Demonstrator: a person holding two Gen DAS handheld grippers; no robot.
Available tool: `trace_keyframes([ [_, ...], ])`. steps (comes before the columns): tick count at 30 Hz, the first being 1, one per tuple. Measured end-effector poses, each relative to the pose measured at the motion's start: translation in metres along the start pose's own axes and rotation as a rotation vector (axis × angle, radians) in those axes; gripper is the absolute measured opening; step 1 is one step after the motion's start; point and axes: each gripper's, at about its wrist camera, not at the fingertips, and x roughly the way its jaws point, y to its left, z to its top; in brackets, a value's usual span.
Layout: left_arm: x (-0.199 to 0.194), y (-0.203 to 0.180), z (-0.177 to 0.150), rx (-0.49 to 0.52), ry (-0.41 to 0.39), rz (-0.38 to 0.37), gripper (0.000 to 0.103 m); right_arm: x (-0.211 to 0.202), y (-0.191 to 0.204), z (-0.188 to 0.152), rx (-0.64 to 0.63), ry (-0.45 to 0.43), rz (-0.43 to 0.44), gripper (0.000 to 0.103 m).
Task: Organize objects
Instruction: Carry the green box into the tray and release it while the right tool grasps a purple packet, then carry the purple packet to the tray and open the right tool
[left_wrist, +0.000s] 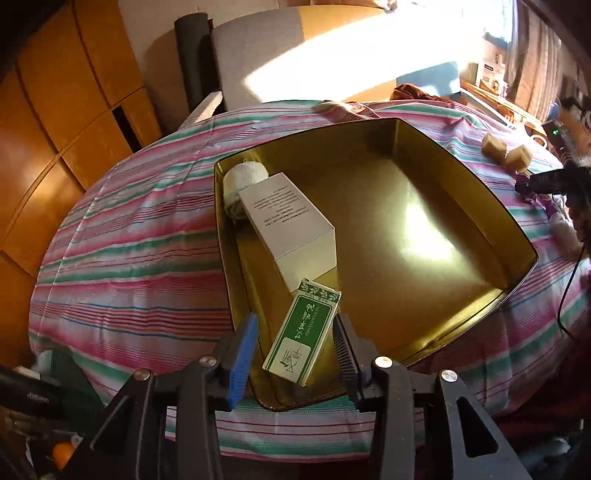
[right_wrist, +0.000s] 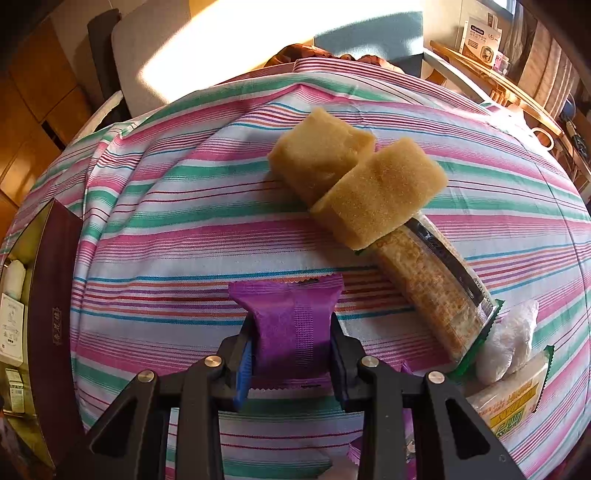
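Gold-lined rectangular tin (left_wrist: 424, 236) sits on the striped-cloth desk (left_wrist: 129, 240), collecting the loose items. Inside, along its left wall, lie a tall white carton (left_wrist: 291, 225) and a green-and-white printed box (left_wrist: 303, 332), packed to one side, probably to save room. The left claw (left_wrist: 295, 347) hangs open astride the green box. The right claw (right_wrist: 291, 347) is closed on a purple foil packet (right_wrist: 288, 317), likely bound for the tin.

The far end of my purple packet (right_wrist: 295, 325) is visible; its near end is hidden behind my right gripper (right_wrist: 291, 354). The tin (right_wrist: 51, 295) is cut off at the frame's left edge. Print on the white box (left_wrist: 291, 221) is too small to read.
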Motion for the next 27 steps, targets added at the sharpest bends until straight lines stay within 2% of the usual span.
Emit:
trace_keyframes([
  [6, -0.012, 0.006, -0.008, -0.162, -0.041, -0.013, 0.043, 0.0, 0.006, -0.001, -0.031, -0.002, -0.003, 0.034],
  [10, -0.025, 0.004, -0.004, -0.228, -0.084, 0.0, 0.046, 0.001, 0.006, -0.002, -0.027, -0.001, 0.009, 0.034],
  [13, -0.034, 0.003, 0.0, -0.249, -0.113, 0.024, 0.051, 0.002, 0.007, -0.003, -0.027, 0.006, 0.015, 0.034],
  [19, -0.042, -0.001, 0.001, -0.252, -0.128, 0.061, 0.052, 0.004, 0.008, -0.004, -0.031, 0.008, 0.017, 0.034],
  [27, -0.04, -0.007, -0.002, -0.253, -0.11, 0.082, 0.052, 0.005, 0.008, -0.006, -0.043, 0.007, 0.018, 0.034],
])
